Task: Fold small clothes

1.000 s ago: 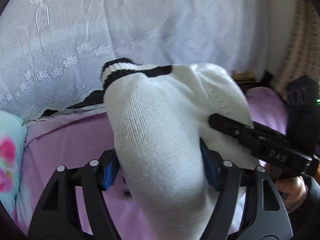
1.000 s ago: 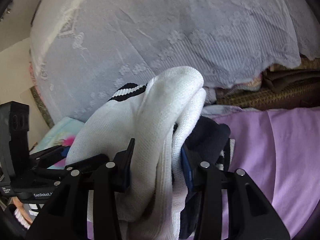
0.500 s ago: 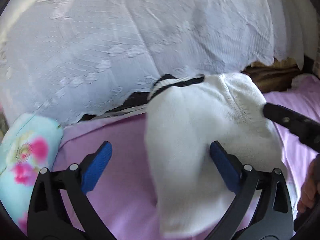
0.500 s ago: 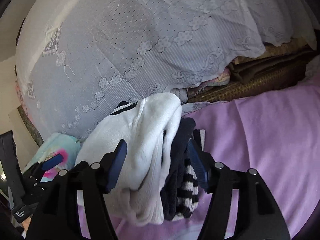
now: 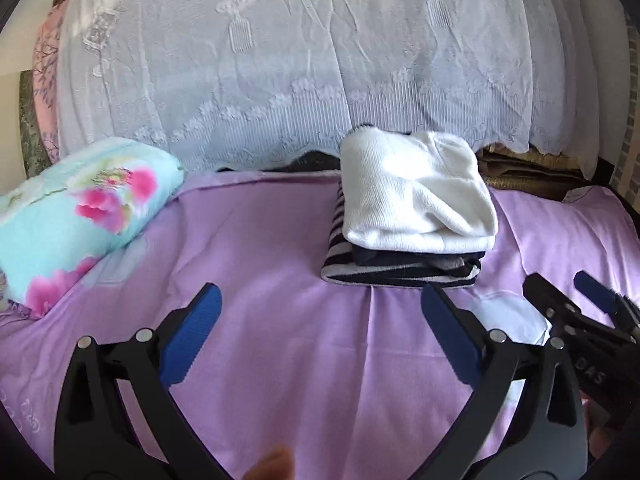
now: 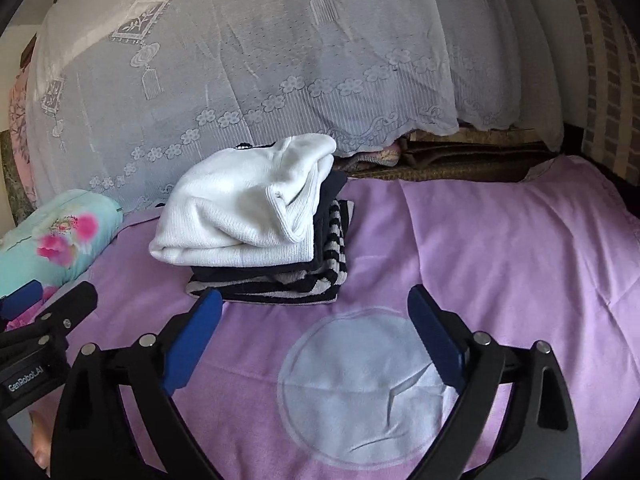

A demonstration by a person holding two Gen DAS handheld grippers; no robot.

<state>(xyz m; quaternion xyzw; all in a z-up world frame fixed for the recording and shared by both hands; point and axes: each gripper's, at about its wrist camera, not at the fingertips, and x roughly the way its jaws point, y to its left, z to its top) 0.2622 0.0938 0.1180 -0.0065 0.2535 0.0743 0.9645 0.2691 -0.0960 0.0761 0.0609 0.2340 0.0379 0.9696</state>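
Since the earlier frames the white knit garment (image 5: 416, 192) has been released and both tongs drawn back from it; it now lies folded atop the striped garment (image 5: 400, 270) near the far edge of the purple bedsheet (image 5: 280, 280). Soft, light and limp, it is judged best pinched at a folded edge. The left gripper (image 5: 320, 328) and right gripper (image 6: 316, 332) are seen spread wide, their jaws just opened, nothing between them.

Setting: home bedroom. Evidence: bed (image 6: 500, 240) under a lilac sheet; white lace cover (image 6: 280, 60) draped behind the bed; floral turquoise pillow (image 5: 76, 208) at the bed's left edge; folded clothes (image 6: 256, 220) stacked on the bed before the lace.
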